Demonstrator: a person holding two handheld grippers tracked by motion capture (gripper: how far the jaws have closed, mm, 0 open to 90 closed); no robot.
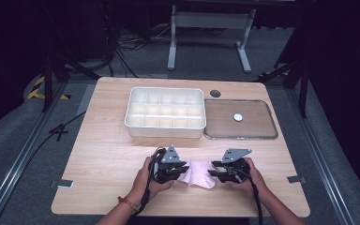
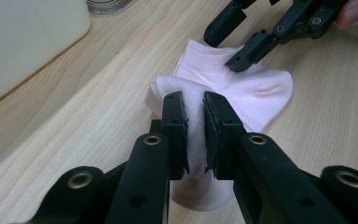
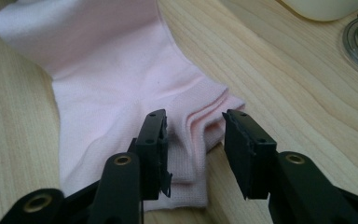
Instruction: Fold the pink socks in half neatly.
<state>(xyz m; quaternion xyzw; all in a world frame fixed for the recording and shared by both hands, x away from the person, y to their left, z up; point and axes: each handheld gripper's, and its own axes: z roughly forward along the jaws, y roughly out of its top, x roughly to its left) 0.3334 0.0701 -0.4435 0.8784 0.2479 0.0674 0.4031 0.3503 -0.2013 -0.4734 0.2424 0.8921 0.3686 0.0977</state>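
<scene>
Left tool (image 2: 194, 109) pinching pink sock (image 2: 256, 93), right tool (image 3: 193, 128) half open, holding nothing.
Risk: my right closes off-edge, misses the cuff.

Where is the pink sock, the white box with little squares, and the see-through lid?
Pink sock (image 1: 198, 173), high view, middle of the fabric between the grippers.
White box (image 1: 164, 126), high view, front wall.
See-through lid (image 1: 240, 136), high view, front rim.

Lab – dark curtains, floor cables (image 1: 122, 47), taped floor.
</scene>
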